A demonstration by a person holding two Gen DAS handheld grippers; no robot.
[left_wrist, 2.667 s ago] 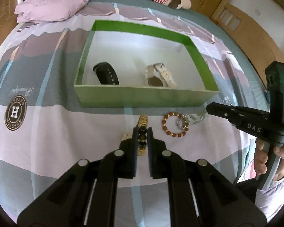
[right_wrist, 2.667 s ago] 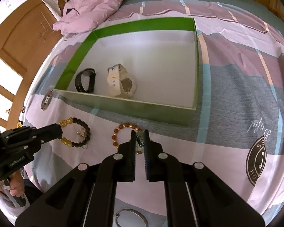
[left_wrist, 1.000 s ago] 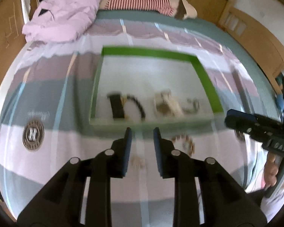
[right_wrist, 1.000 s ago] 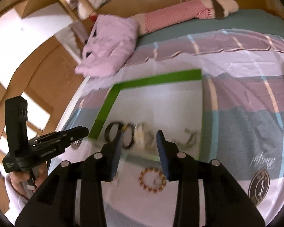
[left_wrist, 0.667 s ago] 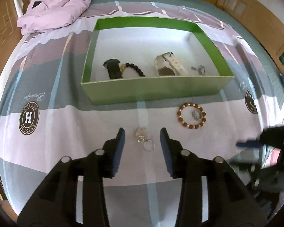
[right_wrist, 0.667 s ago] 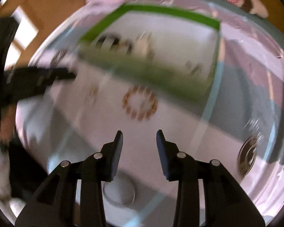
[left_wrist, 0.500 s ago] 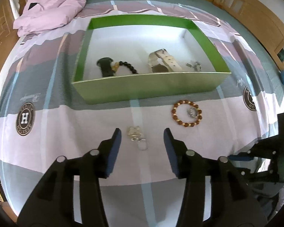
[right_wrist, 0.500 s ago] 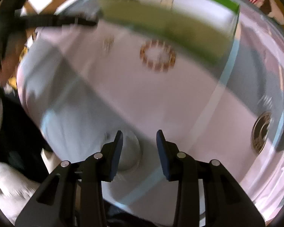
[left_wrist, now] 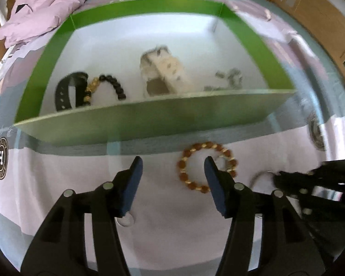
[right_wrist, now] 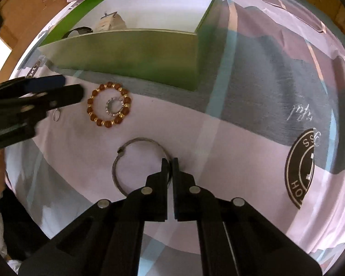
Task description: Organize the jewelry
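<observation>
The right hand-held gripper [right_wrist: 169, 161] is closed on the rim of a thin silver metal bangle [right_wrist: 126, 147] lying on the patterned bedsheet [right_wrist: 253, 138]. The left hand-held gripper [left_wrist: 172, 170] hovers spread wide above a brown-and-gold beaded bracelet [left_wrist: 191, 161], just in front of the green cardboard box [left_wrist: 149, 119] holding a black watch [left_wrist: 66, 92], a white watch [left_wrist: 165, 71] and a black-and-gold bead bracelet [left_wrist: 108, 85].

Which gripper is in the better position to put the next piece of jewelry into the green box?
Probably the right gripper: its jaws are already closed on the silver bangle, so it only needs to carry it to the green box. The left gripper is open and empty beside the brown bead bracelet.
</observation>
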